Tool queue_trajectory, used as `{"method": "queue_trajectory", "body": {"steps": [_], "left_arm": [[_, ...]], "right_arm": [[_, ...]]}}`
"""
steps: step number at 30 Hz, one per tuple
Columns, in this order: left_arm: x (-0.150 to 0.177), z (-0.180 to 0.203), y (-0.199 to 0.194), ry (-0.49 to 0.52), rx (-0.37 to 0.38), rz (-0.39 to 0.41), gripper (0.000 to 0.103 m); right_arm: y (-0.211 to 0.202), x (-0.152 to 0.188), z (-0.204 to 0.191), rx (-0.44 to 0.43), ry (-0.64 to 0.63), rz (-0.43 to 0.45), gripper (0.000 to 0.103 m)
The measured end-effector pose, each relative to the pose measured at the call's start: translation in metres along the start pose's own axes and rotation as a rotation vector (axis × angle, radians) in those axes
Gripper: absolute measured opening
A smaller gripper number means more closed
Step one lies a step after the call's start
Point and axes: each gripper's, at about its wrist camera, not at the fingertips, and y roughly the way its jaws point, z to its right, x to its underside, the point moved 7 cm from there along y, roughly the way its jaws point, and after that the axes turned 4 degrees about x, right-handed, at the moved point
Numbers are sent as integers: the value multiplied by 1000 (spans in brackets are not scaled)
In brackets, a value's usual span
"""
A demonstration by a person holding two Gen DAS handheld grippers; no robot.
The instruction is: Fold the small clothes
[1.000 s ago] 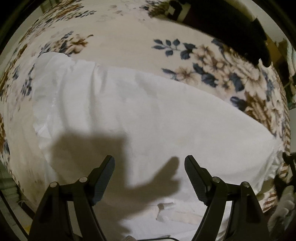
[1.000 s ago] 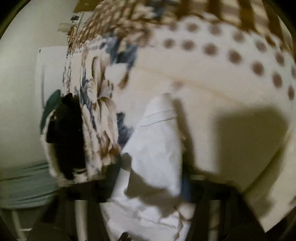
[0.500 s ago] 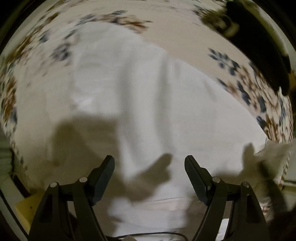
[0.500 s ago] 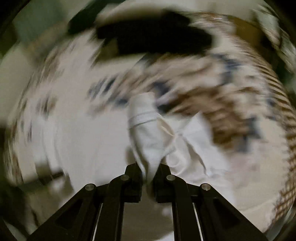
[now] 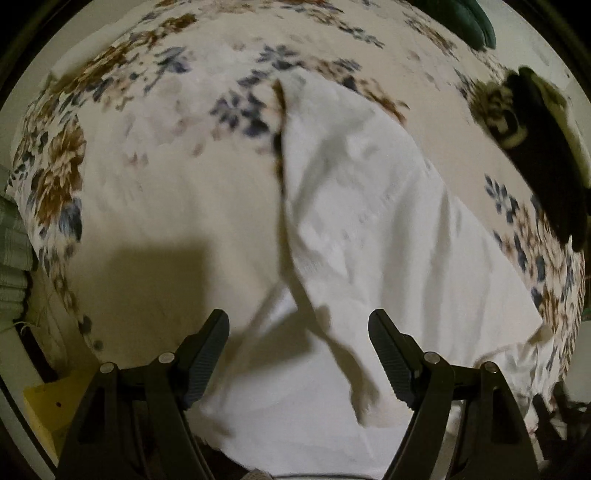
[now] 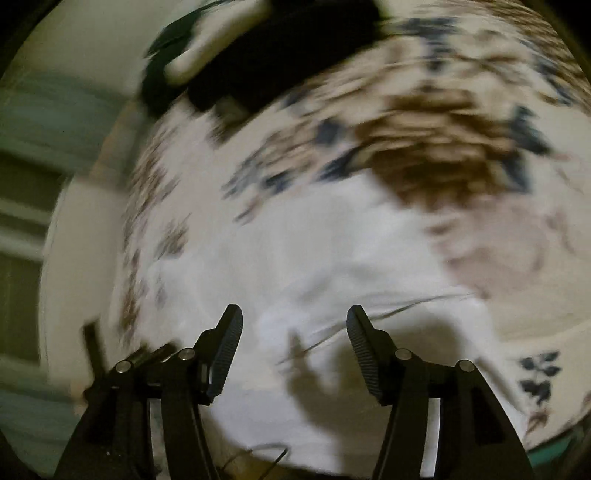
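A white garment [image 5: 369, 229] lies on the floral bedspread [image 5: 155, 177], its left side folded over toward the right, leaving a raised fold edge down the middle. My left gripper [image 5: 297, 350] is open and empty just above the garment's near end. In the blurred right wrist view the same white garment [image 6: 295, 266] lies flat under my right gripper [image 6: 293, 347], which is open and empty.
A black garment [image 5: 546, 155] lies at the right of the bed and shows at the top of the right wrist view [image 6: 280, 51]. A dark green item [image 5: 458, 18] sits at the far edge. The bed's left edge drops to a yellow object [image 5: 48, 406].
My right gripper held a bunched part of the white garment; it has let go and stands open. The garment's side is now folded over. Both views have swung.
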Motion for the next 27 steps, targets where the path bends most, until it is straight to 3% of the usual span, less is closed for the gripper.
{"method": "queue_trajectory", "body": {"steps": [1, 4, 7, 12, 16, 23, 24, 27], "left_arm": [[-6, -5, 2, -10, 0, 4, 77], [-25, -12, 7, -70, 6, 26, 77], [-60, -30, 15, -166, 52, 66, 77], [-106, -56, 33, -348, 186, 94, 77], [-130, -62, 50, -434, 212, 92, 75], [-123, -21, 27, -372, 380, 48, 75], [-122, -13, 31, -352, 385, 32, 75], [-125, -5, 48, -336, 314, 24, 75]], "right_arm": [[17, -1, 15, 110, -8, -11, 61], [73, 16, 44, 250, -39, -174, 61], [70, 13, 37, 307, -75, -126, 62], [41, 16, 35, 230, 38, -101, 62], [34, 14, 39, 244, 90, -88, 62], [36, -2, 17, 237, 131, -77, 62], [50, -1, -2, 244, 125, -77, 62], [55, -2, -5, 268, 113, -76, 62]]}}
